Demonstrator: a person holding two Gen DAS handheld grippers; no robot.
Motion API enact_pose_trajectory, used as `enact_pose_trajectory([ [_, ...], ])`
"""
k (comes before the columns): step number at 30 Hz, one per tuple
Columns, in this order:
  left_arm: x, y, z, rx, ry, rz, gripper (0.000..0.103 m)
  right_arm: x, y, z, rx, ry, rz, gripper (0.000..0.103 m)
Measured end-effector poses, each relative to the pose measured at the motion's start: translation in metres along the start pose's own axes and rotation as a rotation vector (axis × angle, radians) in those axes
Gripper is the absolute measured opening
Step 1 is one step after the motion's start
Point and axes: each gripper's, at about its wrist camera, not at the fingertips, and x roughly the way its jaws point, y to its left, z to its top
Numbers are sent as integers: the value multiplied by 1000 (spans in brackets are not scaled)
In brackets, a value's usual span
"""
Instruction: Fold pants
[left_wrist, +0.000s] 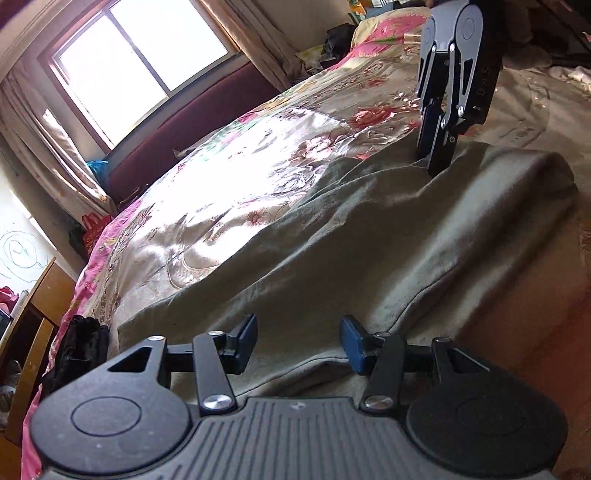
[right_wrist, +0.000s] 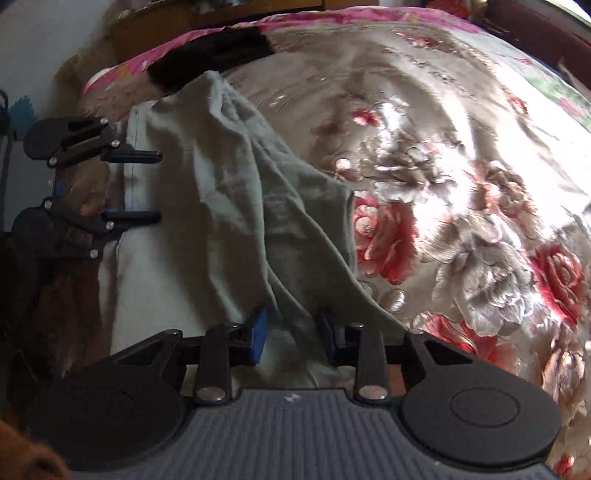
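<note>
A home bedroom: floral quilted bed, curtained window, wooden chair.

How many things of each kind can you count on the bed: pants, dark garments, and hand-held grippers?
Grey-green pants: 1
Black garment at the bed's edge: 1
Hand-held grippers: 2, left hand-held gripper and right hand-held gripper
Total: 4
</note>
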Motion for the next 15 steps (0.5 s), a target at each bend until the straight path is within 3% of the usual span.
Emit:
enact_pose_trajectory([
  [4,4,2,3,-15,17,-16,64,13,-1,14,-98,68,50,28],
  [9,5,2,0,-4,6,-17,64,5,-13,17,-7,156,155,9],
  [12,6,0,-7,-8,-14,-13,64,-10,-10,17,12,138,149,5],
  [15,7,-4,-11,-14,-31,4,64,-23,-27,17,161,70,176,4],
])
